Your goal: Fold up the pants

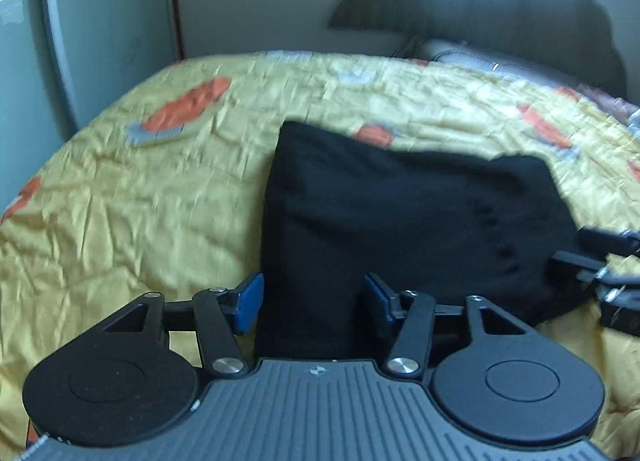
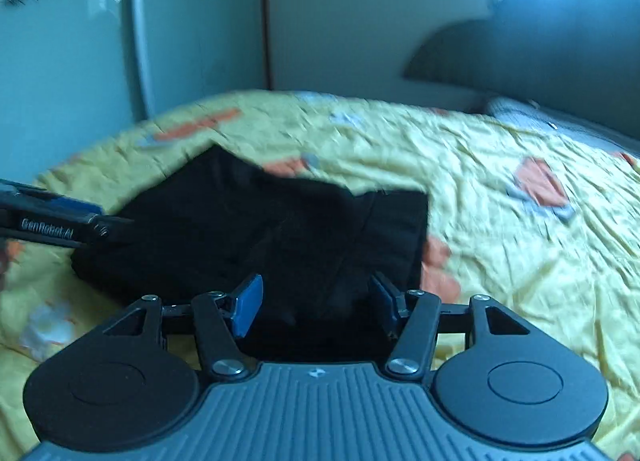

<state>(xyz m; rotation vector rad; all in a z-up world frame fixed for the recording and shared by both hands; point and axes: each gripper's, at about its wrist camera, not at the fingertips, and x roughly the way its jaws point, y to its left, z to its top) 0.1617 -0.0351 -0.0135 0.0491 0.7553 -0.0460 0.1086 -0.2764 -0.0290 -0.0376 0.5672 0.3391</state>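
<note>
The black pants point(image 1: 400, 221) lie folded into a compact block on the yellow bedspread point(image 1: 140, 201). My left gripper point(image 1: 314, 303) is open, its blue pads astride the near left edge of the pants. My right gripper point(image 2: 316, 307) is open over the near right part of the pants point(image 2: 280, 229). The right gripper also shows in the left wrist view point(image 1: 600, 261) at the pants' right edge. The left gripper shows in the right wrist view point(image 2: 60, 217) at the pants' left edge.
The bedspread point(image 2: 500, 261) has orange and grey patches. A pale wardrobe door point(image 1: 112, 21) and wall stand behind the bed. A dark curved headboard point(image 2: 540, 53) and a grey pillow point(image 1: 460, 53) are at the far right.
</note>
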